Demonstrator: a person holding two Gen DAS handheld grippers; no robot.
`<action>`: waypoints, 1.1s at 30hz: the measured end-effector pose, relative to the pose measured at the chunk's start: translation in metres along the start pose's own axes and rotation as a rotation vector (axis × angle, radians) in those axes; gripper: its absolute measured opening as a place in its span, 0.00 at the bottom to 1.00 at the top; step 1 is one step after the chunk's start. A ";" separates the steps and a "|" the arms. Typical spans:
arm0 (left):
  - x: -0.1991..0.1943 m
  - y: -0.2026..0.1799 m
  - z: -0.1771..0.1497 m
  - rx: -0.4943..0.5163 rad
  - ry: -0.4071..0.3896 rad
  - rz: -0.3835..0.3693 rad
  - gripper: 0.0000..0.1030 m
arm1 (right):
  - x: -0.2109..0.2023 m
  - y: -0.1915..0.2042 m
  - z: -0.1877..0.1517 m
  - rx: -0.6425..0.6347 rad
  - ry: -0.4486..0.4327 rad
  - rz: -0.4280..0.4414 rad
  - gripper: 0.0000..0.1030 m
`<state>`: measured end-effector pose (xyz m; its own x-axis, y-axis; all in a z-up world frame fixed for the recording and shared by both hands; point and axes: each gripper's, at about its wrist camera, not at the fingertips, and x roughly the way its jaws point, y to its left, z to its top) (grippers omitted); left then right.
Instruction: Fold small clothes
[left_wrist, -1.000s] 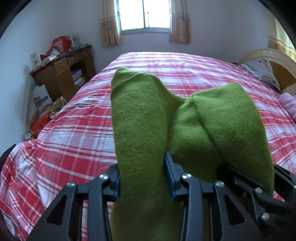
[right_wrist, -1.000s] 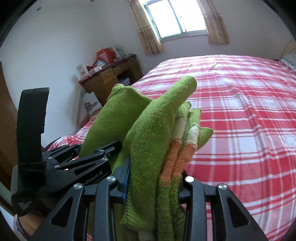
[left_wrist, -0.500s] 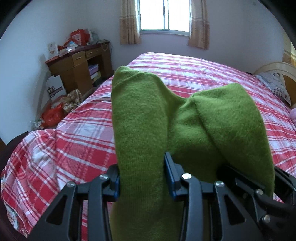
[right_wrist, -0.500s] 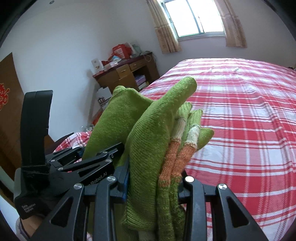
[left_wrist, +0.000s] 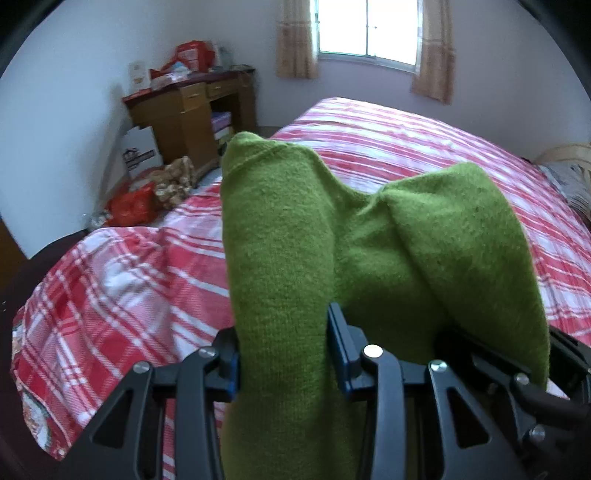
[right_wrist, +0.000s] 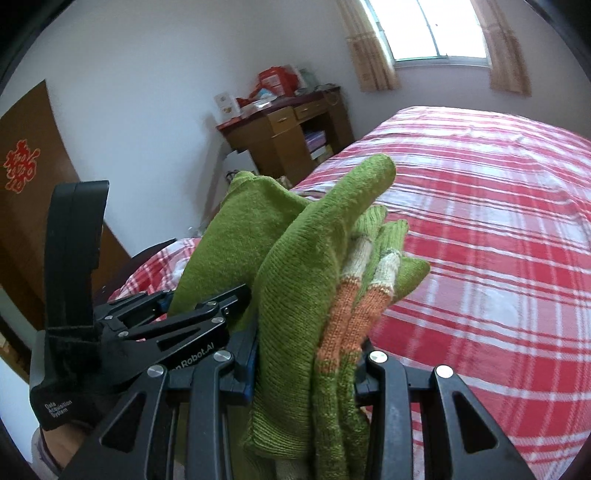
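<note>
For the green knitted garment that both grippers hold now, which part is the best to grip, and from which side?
Grip the green knitted garment at its two bunched ends, as the left gripper and right gripper do, coming from below. Each fold there is narrow enough to fit between the jaws.

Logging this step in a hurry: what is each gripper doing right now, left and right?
Left gripper: shut on the green knit garment.
Right gripper: shut on the same garment's striped part.
</note>
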<state>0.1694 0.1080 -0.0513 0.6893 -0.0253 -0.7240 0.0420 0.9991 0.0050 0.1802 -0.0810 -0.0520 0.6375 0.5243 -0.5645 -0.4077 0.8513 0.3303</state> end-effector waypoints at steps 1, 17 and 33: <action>0.000 0.008 0.004 -0.011 -0.008 0.020 0.39 | 0.006 0.006 0.004 -0.018 -0.003 0.015 0.35; 0.125 0.041 0.067 -0.044 -0.016 0.194 0.40 | 0.168 -0.009 0.063 -0.130 -0.030 -0.065 0.35; 0.104 0.065 0.060 -0.112 -0.046 0.052 0.57 | 0.144 -0.065 0.054 0.154 0.065 0.076 0.61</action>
<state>0.2872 0.1684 -0.0843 0.7208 0.0276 -0.6926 -0.0740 0.9966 -0.0373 0.3336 -0.0599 -0.1142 0.5631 0.5894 -0.5793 -0.3450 0.8046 0.4832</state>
